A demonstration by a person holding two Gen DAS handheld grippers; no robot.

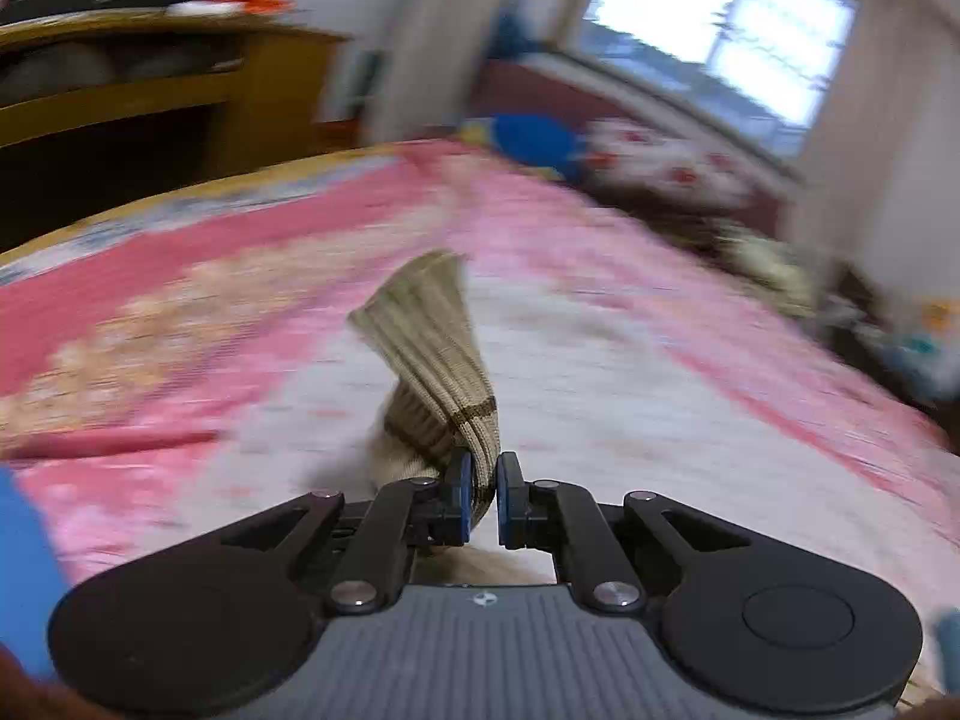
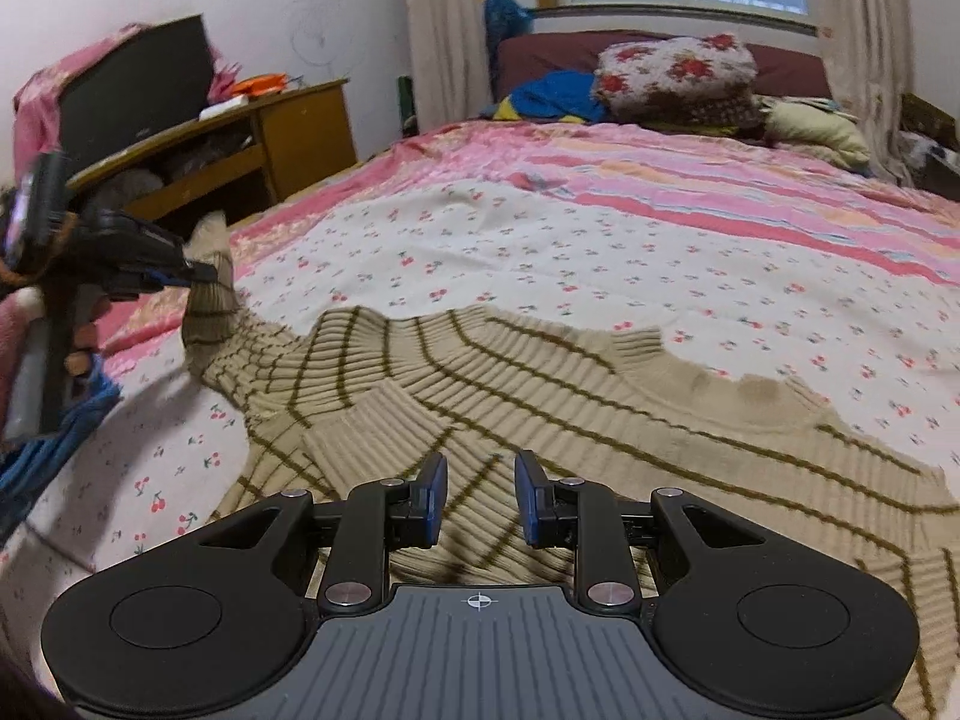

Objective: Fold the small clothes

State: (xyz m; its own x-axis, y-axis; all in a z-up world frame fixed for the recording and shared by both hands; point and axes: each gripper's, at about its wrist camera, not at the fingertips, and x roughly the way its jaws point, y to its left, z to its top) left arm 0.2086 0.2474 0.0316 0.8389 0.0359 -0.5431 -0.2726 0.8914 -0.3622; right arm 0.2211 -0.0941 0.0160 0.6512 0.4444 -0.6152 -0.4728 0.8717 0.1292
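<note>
A beige ribbed sweater (image 2: 540,384) with thin brown stripes lies spread on the bed's pink floral cover (image 2: 540,228). Its left sleeve (image 2: 210,300) is lifted off the cover. My left gripper (image 2: 198,267), held in a hand at the left edge, is shut on that sleeve near the cuff. In the left wrist view the sleeve (image 1: 432,348) rises twisted from between the blue pads (image 1: 462,480) of the left gripper (image 1: 483,468). My right gripper (image 2: 480,468) stands open just above the sweater's lower body, with nothing pinched.
A wooden desk (image 2: 288,132) stands left of the bed. A floral folded blanket (image 2: 678,72) and a blue cloth (image 2: 552,96) lie at the head of the bed under the window. A blue knitted item (image 2: 48,450) lies at the bed's left edge.
</note>
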